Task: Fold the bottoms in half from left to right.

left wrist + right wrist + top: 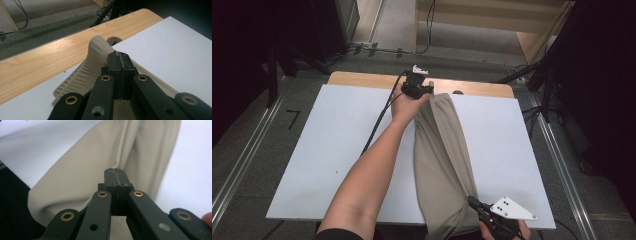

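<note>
On the white surface (337, 150) the beige cloth (444, 165) lies stretched between my left tongs (424, 90), clenched on its far end, and my right tongs (476, 204), clenched on its near end; over-pulling could slip either thin pinch.

A white board (337, 150) covers the bench (362, 79), leaving a light wood strip bare along its far edge; grey carpet (257, 165) surrounds it; cables (382, 50) trail across the floor beyond; dark stands (547, 85) flank the far corners.
</note>
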